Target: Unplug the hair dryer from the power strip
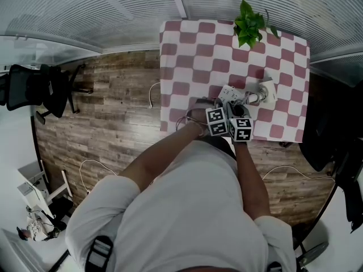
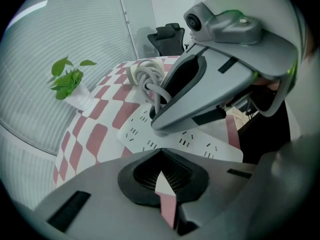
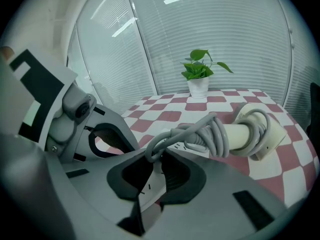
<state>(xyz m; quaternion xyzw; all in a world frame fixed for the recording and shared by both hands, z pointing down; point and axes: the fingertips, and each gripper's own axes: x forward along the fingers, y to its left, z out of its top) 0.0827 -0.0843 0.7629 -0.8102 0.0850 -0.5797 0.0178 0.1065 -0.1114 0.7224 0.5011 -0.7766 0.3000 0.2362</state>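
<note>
You're straddling the cord (image 3: 200,134) with right gripper (image 3: 156,156) jaws slightly apart, left gripper (image 2: 160,170) closed, empty; be pinching the plug, steadying the power strip (image 2: 134,132)

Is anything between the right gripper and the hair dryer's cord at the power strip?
Nothing visible. The gray cord sits right at the right gripper's jaw tips above the power strip; the left gripper stands beside, not between.

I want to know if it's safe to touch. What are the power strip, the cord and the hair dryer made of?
Power strip: looks like hard white plastic, smooth and matte, with neat moulded slots.
Cord: probably grey rubbery plastic, since it bends into soft loops.
Hair dryer: seemingly cream plastic, smooth with a slight sheen.
</note>
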